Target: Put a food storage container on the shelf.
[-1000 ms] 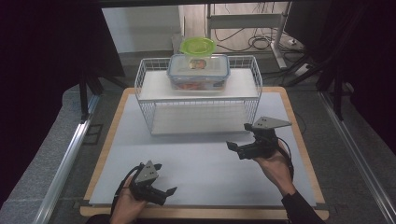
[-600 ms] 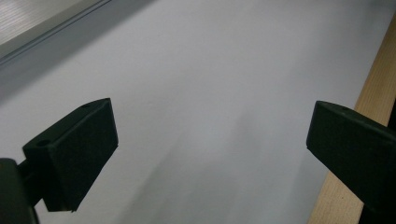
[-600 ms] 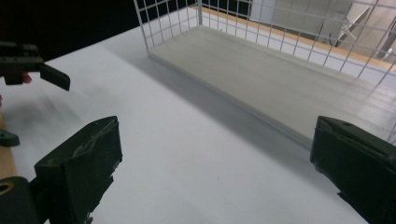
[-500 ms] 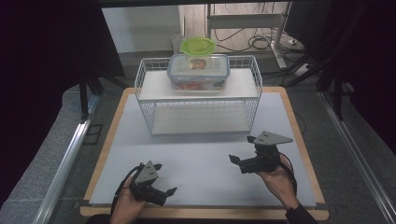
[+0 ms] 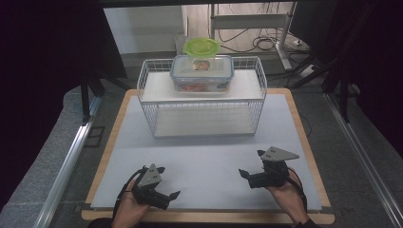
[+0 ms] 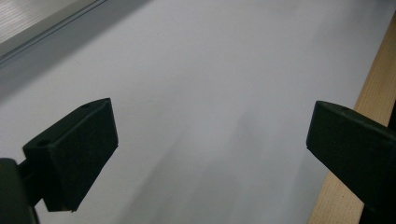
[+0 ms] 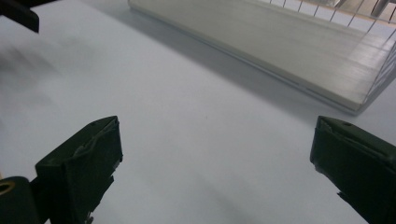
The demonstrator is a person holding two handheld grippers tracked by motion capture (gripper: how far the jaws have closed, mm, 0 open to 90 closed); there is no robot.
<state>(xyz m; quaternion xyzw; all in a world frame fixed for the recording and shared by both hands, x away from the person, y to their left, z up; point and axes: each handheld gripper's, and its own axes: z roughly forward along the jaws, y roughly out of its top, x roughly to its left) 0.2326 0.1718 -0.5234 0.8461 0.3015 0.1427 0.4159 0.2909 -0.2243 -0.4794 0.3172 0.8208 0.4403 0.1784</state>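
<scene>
A: What's on the bench [image 5: 119, 142]?
B: A wire rack [image 5: 202, 97] at the back, well apart from both tools; a lidded box [image 5: 202, 72] on its top shelf, a green lid [image 5: 201, 46] behind.
A: And the tools?
B: Left tool [image 5: 161, 183] low at the near edge, right tool [image 5: 252, 164] near the right side; both wide open, empty, over bare mat.

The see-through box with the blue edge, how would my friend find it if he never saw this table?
Look at the white wire rack standing at the far middle of the table. The see-through box sits on its top shelf, in the middle. Its blue-rimmed lid and rectangular shape set it apart from the round green lid right behind it.
</scene>
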